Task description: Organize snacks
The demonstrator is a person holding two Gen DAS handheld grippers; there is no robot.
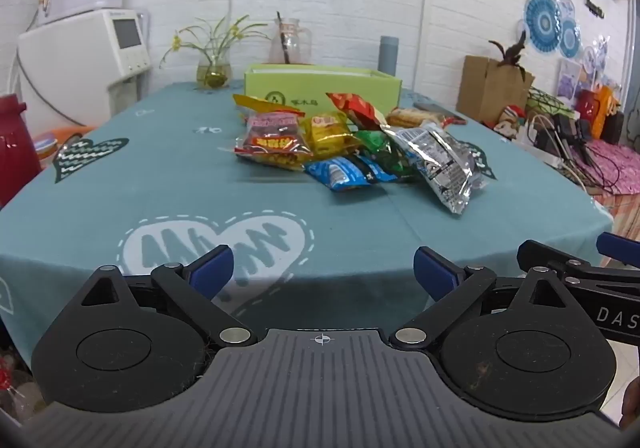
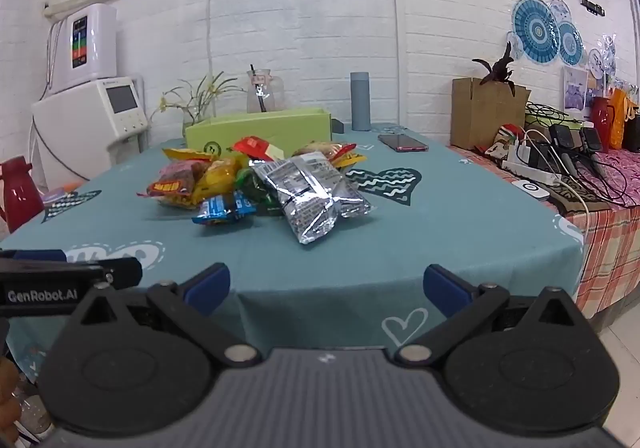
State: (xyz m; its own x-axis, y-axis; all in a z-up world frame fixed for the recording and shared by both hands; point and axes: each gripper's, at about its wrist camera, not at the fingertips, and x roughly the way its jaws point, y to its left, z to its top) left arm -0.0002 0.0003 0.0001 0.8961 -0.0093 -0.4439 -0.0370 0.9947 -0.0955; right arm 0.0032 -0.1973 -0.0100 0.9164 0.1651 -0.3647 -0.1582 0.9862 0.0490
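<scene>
Left wrist: both grippers' fingers (image 1: pixel 212 268) spread, empty; snack pile (image 1: pixel 352 143) fronts green box (image 1: pixel 320 87); phone (image 2: pixel 402 142) beside.

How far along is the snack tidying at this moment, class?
Done: nothing visibly. The snack packets lie piled on the tablecloth in front of the green box. In hand: nothing; the left gripper and right gripper are open and empty. Left: every packet.
</scene>
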